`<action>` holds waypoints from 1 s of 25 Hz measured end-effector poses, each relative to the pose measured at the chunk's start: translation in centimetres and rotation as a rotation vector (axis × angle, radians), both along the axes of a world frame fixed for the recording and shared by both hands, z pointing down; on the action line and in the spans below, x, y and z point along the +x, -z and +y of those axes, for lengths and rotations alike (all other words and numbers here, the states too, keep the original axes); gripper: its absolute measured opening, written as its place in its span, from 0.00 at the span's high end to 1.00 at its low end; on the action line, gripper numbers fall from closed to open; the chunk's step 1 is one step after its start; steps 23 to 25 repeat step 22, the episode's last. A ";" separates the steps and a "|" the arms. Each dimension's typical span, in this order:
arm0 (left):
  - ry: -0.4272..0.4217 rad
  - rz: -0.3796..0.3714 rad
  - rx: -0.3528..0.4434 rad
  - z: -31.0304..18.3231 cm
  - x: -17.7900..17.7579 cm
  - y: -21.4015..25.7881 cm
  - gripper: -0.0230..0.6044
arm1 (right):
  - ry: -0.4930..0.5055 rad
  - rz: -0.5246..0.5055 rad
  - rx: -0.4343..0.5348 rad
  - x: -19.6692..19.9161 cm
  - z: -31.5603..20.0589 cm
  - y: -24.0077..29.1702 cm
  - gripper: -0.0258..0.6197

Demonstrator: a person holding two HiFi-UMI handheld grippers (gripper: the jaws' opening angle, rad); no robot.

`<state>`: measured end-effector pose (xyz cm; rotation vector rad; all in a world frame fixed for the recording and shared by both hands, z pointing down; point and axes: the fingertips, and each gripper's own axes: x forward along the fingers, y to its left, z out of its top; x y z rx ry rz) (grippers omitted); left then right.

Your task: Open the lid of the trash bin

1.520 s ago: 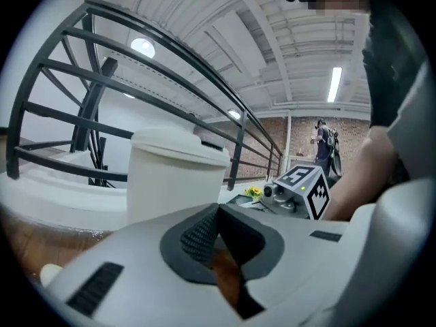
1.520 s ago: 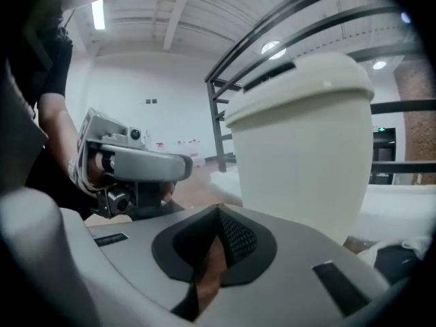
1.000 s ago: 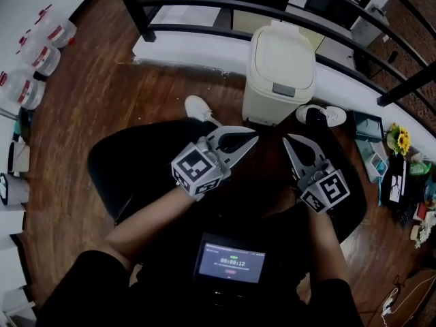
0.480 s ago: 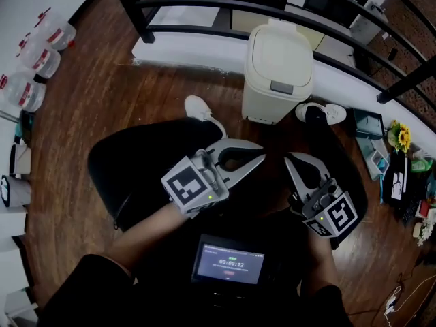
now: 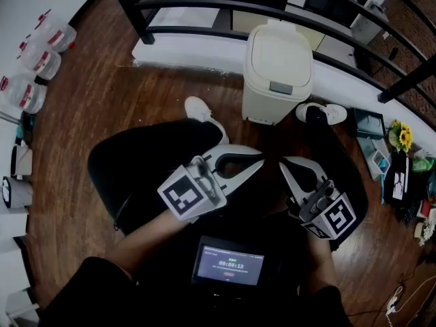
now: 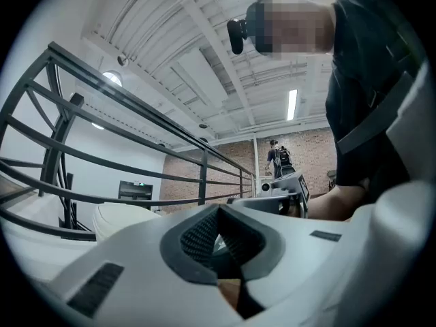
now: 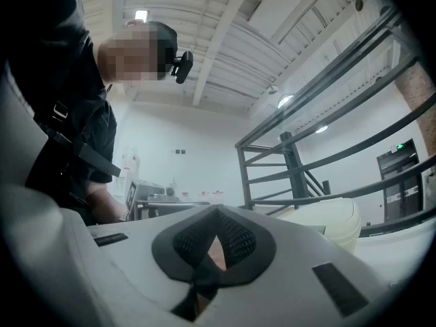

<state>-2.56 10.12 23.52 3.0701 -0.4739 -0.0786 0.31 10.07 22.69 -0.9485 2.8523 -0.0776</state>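
head view: left tongs (image 5: 261, 162) and right tongs (image 5: 283, 163) are hovering closed, empty. bin lid (image 5: 279, 52) is lying shut, probably needing its latch (image 5: 281, 87) pressed.

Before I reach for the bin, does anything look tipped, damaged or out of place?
Nothing stands out. The trash bin stands upright beside the railing, its lid closed and sitting level. The left gripper and right gripper are both shut and empty, held short of the bin.

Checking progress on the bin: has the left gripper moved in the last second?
Yes. The left gripper has pulled back toward the bottom of the head view, farther from the trash bin, which has stayed put.
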 end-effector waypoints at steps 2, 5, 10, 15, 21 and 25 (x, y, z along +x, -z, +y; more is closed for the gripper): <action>-0.003 -0.002 0.001 -0.1 0.1 0.1 0.91 | -0.002 0.005 0.001 0.0 0.0 0.0 0.93; -0.006 -0.001 -0.004 0.0 0.2 0.0 0.91 | -0.010 0.009 -0.005 0.0 0.0 -0.1 0.93; -0.015 0.010 -0.039 0.1 0.4 -0.4 0.91 | -0.032 0.019 -0.019 0.1 -0.3 -0.2 0.93; -0.028 0.013 -0.021 0.6 0.6 -0.2 0.91 | -0.026 0.021 -0.016 -0.3 0.0 -0.3 0.93; -0.021 0.002 -0.022 0.6 0.7 -0.2 0.91 | -0.020 0.026 -0.015 -0.4 0.2 -0.1 0.93; -0.020 -0.001 -0.021 0.6 0.7 -0.2 0.91 | -0.020 0.028 -0.017 -0.4 0.3 -0.1 0.93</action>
